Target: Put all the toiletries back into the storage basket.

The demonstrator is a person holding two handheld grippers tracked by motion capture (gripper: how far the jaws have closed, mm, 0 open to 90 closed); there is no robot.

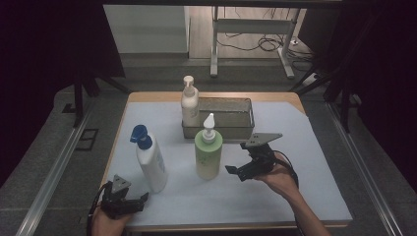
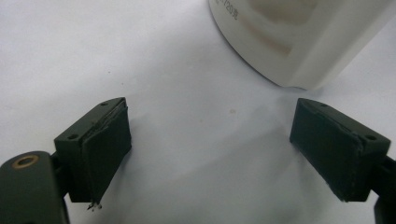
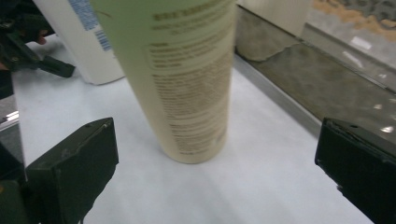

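Note:
Three pump bottles stand on the white mat (image 1: 275, 191). A white bottle with a blue pump (image 1: 150, 160) is at the front left, and its base (image 2: 299, 42) lies just ahead of my left gripper (image 2: 210, 135), to the right. That left gripper (image 1: 139, 200) is open and holds nothing. A pale green bottle with a white pump (image 1: 208, 150) stands mid-table. My right gripper (image 1: 237, 157) is open to its right, jaws wide. The green bottle (image 3: 187, 79) stands ahead of the right gripper (image 3: 217, 154), not touched.
A cream pump bottle (image 1: 190, 103) stands at the left end of a grey tray (image 1: 231, 120) behind the green bottle. The tray's wall (image 3: 289, 100) runs close on the right in the right gripper view. Bare mat lies at the front and right.

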